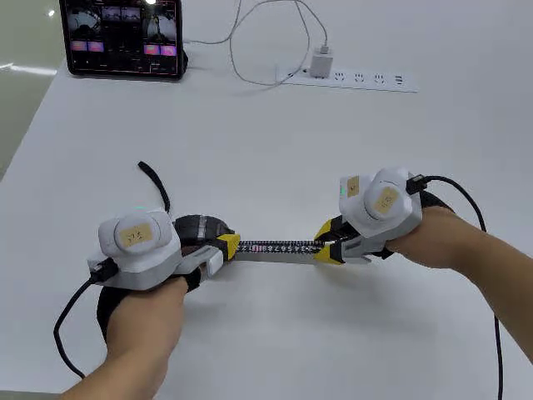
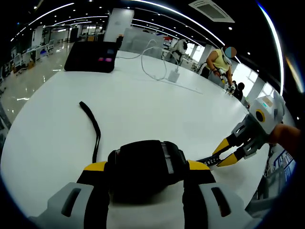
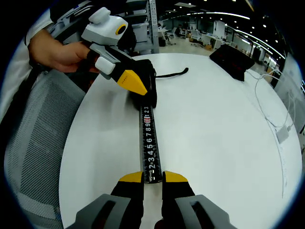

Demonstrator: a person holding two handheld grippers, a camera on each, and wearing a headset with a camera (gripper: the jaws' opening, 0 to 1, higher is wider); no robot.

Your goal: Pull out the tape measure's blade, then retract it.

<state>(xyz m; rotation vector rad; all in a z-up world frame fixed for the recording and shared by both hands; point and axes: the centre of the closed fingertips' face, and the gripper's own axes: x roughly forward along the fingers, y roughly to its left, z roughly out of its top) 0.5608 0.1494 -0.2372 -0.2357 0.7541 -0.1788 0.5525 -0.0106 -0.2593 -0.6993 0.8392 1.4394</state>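
A black tape measure case (image 1: 200, 231) rests on the white table, clamped between the yellow-tipped jaws of my left gripper (image 1: 223, 247). In the left gripper view the case (image 2: 145, 169) sits large between the jaws, its black wrist strap (image 2: 93, 125) trailing away on the table. The blade (image 1: 275, 248) is drawn out a short way to the right, numbers up. My right gripper (image 1: 326, 242) is shut on the blade's end. The right gripper view looks along the blade (image 3: 148, 138) from the right gripper (image 3: 152, 179) to the case (image 3: 145, 78) and the left gripper (image 3: 133, 82).
A dark tablet (image 1: 123, 37) with a lit screen stands at the back left. A white power strip (image 1: 350, 77) with a charger and cables lies at the back. A grey mesh chair (image 3: 38, 143) sits by the table edge. A person (image 2: 220, 62) stands far off.
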